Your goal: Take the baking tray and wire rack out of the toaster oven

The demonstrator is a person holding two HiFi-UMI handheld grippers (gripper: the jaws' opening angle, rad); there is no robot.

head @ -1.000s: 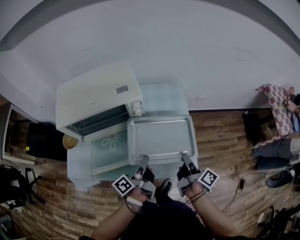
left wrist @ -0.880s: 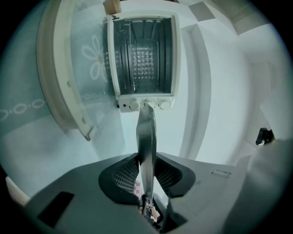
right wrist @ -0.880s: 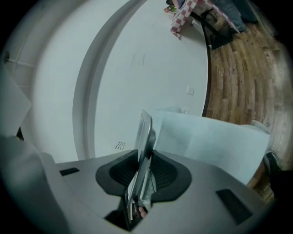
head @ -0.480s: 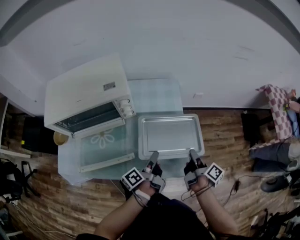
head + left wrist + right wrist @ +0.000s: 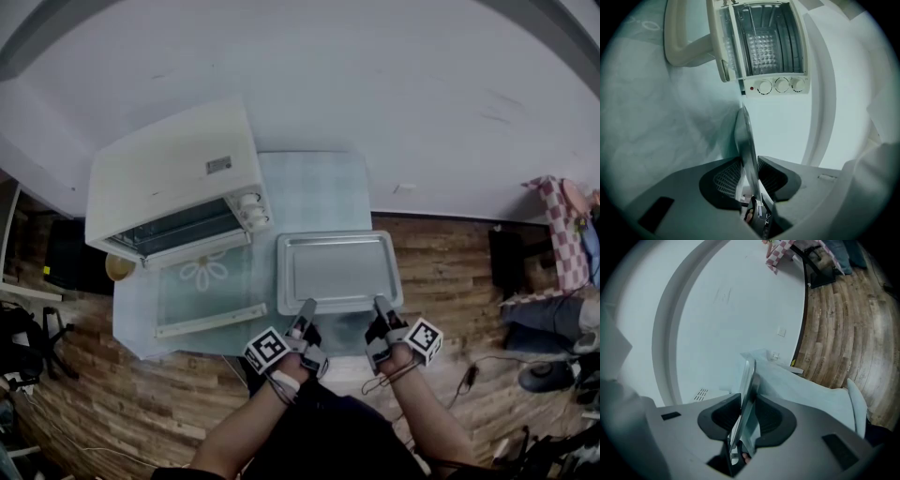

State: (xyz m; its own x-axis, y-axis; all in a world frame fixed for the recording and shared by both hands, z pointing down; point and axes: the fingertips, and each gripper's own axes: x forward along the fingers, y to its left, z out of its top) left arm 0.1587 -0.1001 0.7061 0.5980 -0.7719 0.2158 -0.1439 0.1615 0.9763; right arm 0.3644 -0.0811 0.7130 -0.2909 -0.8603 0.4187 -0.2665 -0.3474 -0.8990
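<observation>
Baking tray (image 5: 337, 272) is out of toaster oven (image 5: 169, 178), brought down to table (image 5: 319, 197) at frame centre, right of oven. Right gripper (image 5: 380, 307) clamps near rim. Left gripper (image 5: 306, 309) jaws have just been opening, rim still between pads. Release likely near. Wire rack (image 5: 764, 47) remains inside oven.

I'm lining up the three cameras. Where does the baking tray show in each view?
Head view: the baking tray lies flat at centre, right of the toaster oven.
Left gripper view: the baking tray stands edge-on, rising from bottom centre.
Right gripper view: the baking tray stands edge-on, bottom centre.
Shared landmark: the pale tablecloth under it, in all three.
</observation>
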